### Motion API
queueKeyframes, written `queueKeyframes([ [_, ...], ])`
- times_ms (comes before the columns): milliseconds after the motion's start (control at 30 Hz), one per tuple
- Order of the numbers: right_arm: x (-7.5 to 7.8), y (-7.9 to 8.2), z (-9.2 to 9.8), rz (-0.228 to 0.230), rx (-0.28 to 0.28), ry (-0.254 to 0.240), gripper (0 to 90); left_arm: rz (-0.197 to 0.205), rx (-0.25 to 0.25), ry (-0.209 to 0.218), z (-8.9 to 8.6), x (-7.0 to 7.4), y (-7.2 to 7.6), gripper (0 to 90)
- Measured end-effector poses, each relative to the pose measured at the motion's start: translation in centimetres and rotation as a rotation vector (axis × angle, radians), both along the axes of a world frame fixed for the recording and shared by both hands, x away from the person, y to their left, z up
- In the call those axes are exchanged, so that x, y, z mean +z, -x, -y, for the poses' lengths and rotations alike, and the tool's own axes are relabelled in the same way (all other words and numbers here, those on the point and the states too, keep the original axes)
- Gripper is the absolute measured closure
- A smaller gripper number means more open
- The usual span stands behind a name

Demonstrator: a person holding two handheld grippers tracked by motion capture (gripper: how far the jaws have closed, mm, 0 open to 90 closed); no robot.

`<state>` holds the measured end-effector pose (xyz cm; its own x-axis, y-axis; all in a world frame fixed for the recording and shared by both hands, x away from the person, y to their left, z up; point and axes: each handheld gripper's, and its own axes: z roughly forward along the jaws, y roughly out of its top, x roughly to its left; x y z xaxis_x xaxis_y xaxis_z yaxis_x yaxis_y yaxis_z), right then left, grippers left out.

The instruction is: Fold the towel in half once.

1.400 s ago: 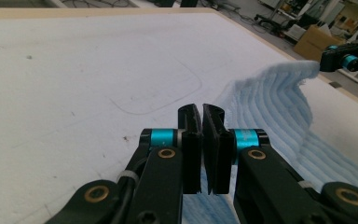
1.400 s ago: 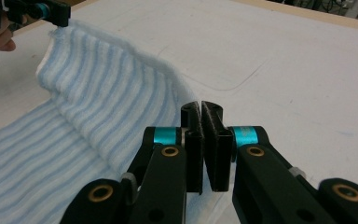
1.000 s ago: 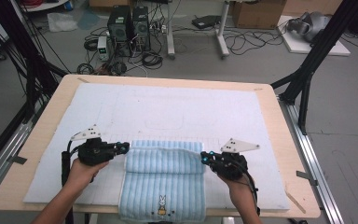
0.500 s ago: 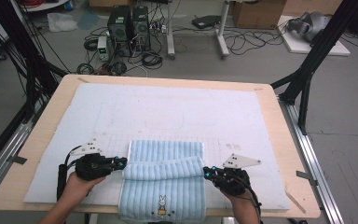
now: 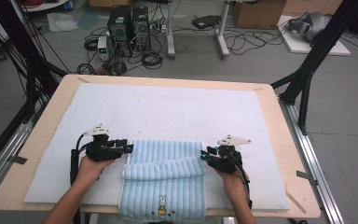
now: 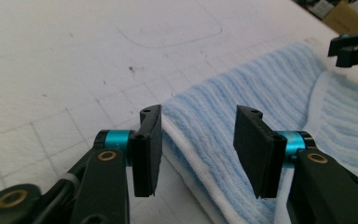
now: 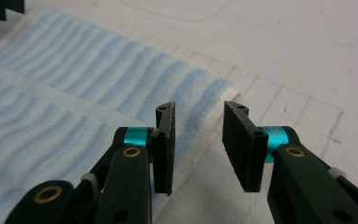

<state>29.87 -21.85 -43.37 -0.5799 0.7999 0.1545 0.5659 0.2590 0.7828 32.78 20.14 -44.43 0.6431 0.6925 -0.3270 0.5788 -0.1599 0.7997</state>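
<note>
A light blue striped towel [image 5: 164, 179] is lying on the white mat [image 5: 168, 112] at the near edge of the table [image 5: 279, 140], its near end hanging just over that edge — a small rabbit picture [image 5: 161, 206] is showing there. The far part of the towel is lying folded back toward the person, forming a soft roll across its width. The left tongs [image 5: 127, 149] are sitting at the towel's far left corner, and the right tongs [image 5: 204, 155] at its right side beside the fold. Both pairs of tongs have just been opening. In the left gripper view the left tongs [image 6: 198, 144] are standing half apart astride the towel's white-hemmed edge [image 6: 186, 154] without pressing it; in the right gripper view the right tongs [image 7: 199, 140] are standing narrowly apart over the towel's corner [image 7: 214, 100], gripping nothing.
</note>
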Motion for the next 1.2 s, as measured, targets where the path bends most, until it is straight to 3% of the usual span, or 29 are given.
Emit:
queueKeyframes([
  [133, -0.9, -0.9, -0.4, -0.038, -0.001, 0.025, 66.5, -0.002, -0.009, -0.065, 0.8, -0.6, -0.4, 64.1],
  [233, -1.2, -1.1, -0.8, -0.053, 0.029, 0.019, 83.4, 0.015, -0.030, -0.096, 1.1, -0.8, -0.6, 78.2],
  [267, -1.1, -1.0, -0.9, -0.035, 0.043, 0.032, 86.6, 0.025, -0.032, -0.101, 1.2, -0.8, -0.5, 85.2],
  [400, -0.7, -0.9, -1.0, -0.003, 0.046, 0.032, 87.5, 0.051, -0.014, -0.076, 1.0, -0.4, -0.6, 86.4],
  [433, -0.6, -1.0, -0.9, 0.007, 0.033, 0.025, 87.5, 0.059, 0.010, -0.041, 0.8, -0.1, -0.9, 86.4],
  [600, -0.4, -1.9, -0.9, 0.021, -0.012, 0.025, 87.6, 0.047, 0.049, -0.035, 1.0, -0.3, -1.6, 86.6],
  [667, -0.6, -2.2, -0.9, 0.010, -0.033, 0.020, 87.5, 0.024, 0.062, -0.048, 1.2, -0.8, -1.9, 86.3],
  [700, -0.7, -2.4, -1.0, 0.006, -0.035, 0.026, 87.5, 0.019, 0.068, -0.055, 1.2, -0.8, -2.0, 84.6],
  [733, -0.8, -2.4, -1.1, 0.002, -0.036, 0.040, 87.0, 0.021, 0.084, -0.060, 1.2, -0.8, -2.0, 77.1],
  [800, -1.0, -2.3, -1.2, -0.014, -0.033, 0.049, 78.1, 0.021, 0.096, -0.067, 1.0, -0.7, -1.9, 56.9],
  [867, -0.8, -2.3, -1.0, -0.012, -0.053, 0.037, 64.8, -0.001, 0.083, -0.071, 0.8, -0.7, -1.9, 50.1],
  [933, -1.1, -2.5, -0.8, -0.043, -0.061, 0.012, 54.9, -0.024, 0.047, -0.077, 0.9, -0.8, -1.8, 48.4],
  [1000, -1.5, -2.6, -0.9, -0.076, -0.056, 0.016, 53.1, -0.002, 0.041, -0.098, 1.3, -0.8, -1.5, 47.0],
  [1067, -1.4, -2.5, -1.2, -0.057, -0.048, 0.049, 54.1, 0.012, 0.038, -0.118, 1.4, -0.8, -1.4, 53.7],
  [1100, -1.4, -2.4, -1.4, -0.043, -0.040, 0.082, 56.6, 0.033, 0.042, -0.153, 1.8, -0.8, -1.2, 58.1],
  [1133, -1.3, -2.3, -1.7, -0.028, -0.023, 0.108, 63.9, 0.033, 0.017, -0.151, 1.9, -0.8, -1.1, 65.6],
  [1200, -1.3, -2.2, -2.0, -0.026, 0.019, 0.110, 79.1, 0.035, -0.002, -0.157, 2.0, -0.8, -1.1, 82.0],
])
